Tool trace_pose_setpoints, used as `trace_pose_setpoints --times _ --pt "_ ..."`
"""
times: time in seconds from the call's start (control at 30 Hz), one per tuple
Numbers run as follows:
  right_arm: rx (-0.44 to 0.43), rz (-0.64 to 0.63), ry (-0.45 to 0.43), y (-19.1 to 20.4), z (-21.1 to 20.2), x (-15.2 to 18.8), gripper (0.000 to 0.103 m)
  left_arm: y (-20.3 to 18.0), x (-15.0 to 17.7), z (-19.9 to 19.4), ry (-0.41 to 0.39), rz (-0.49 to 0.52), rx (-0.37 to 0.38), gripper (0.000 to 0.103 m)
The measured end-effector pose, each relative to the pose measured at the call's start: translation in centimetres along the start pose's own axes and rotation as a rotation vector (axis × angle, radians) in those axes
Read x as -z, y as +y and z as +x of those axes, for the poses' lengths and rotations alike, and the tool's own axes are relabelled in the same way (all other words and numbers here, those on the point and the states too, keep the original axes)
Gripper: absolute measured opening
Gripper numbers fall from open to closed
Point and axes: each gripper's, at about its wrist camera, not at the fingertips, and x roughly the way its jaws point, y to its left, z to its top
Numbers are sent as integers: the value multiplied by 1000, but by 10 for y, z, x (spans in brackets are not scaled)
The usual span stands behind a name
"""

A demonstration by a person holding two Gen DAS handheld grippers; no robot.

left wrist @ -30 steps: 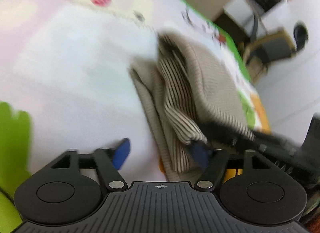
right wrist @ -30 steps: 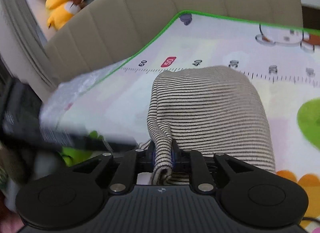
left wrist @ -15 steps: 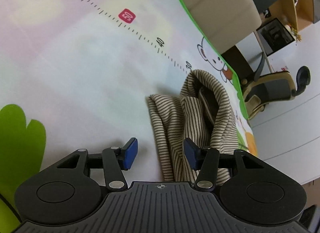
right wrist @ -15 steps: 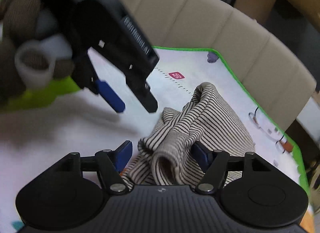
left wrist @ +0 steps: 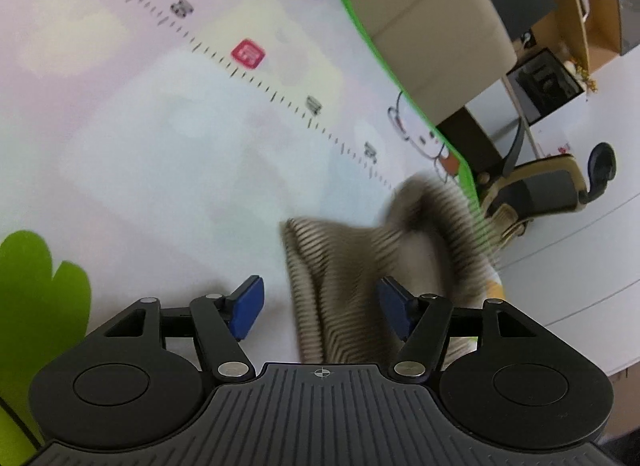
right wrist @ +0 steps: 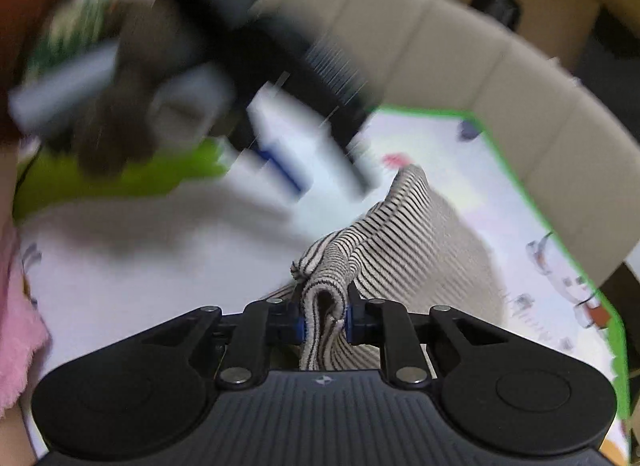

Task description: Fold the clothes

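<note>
my right tool (right wrist: 323, 320) is pinched down on a doubled-up fold of the striped knit top (right wrist: 404, 250), jaws closing in on it, and you can see the ribbed edge bunched up between the blue pads (right wrist: 299, 328). the rest of the top trails away from the pinch and lies on the play mat (right wrist: 500, 169), near the mat's green border on the couch (right wrist: 500, 65) side.

my left tool (left wrist: 320, 302) is standing wide and opening up more. a strip of the same top (left wrist: 340, 266) runs through the gap, but neither pad looks pressed on it, so i'd call that side empty for now.

handling-wise this thing looks soft, light and floppy, it sags and creases wherever it isn't held. thin knit shouldn't be slippery on rubbery pads. i'd guess the best hold is a hem or doubled edge like the one i've got, with the second tool on a matching corner so it hangs flat.

hard to read: the top is motion-smeared in the left view, and the right view's upper left is a dark blur i take for my other tool (right wrist: 256, 49). can't tell sleeves from body, and part of the cloth is hidden under both tools. something pink and fuzzy (right wrist: 16, 322) is cut off at the left edge.
</note>
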Motion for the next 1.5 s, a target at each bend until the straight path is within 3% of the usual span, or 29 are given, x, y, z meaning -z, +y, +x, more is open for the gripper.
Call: trace_pose_setpoints --times 0.2,0.27,0.37,0.43,0.5,0.67,0.73,0.8,0.87,0.93,1.03,1.13,1.27,1.43,1.5 --pt "25 -112 18 38 26 -6 25 -24 -3 -28 -149 94 57 74" --pt "16 -104 23 34 27 -10 27 -35 -2 -20 -133 138 71 67" --pt "-48 -22 12 16 14 -12 37 -44 2 9 -60 225 -23 53" --pt "-132 53 -11 -5 -1 -15 45 -40 5 26 -17 255 -91 55" --pt "-176 119 -37 -25 -17 -19 56 -35 5 33 -3 261 -109 58" --pt "-144 374 -95 -87 -31 -30 54 -38 3 35 -6 316 -135 60" --pt "-100 477 -94 -107 -19 -31 41 -40 4 35 -7 329 -143 60" --pt "-63 577 -59 -117 5 -28 39 -39 4 34 -8 336 -149 61" --pt "-55 645 36 -114 34 -14 39 -38 5 33 -7 334 -152 61" --pt "-35 645 100 -105 52 -4 39 -37 6 32 -4 330 -157 61" --pt "-28 603 98 -103 53 -7 42 -35 8 35 7 338 -180 62" --pt "-73 611 53 -123 48 -16 42 -34 7 34 7 330 -180 63" --pt "-69 638 -14 -135 50 -30 42 -33 6 34 7 329 -180 65" --pt "-63 672 132 -129 90 -19 44 -32 7 37 12 341 -193 70" --pt "-62 674 127 -129 89 -19 44 -32 10 39 6 358 -206 70"
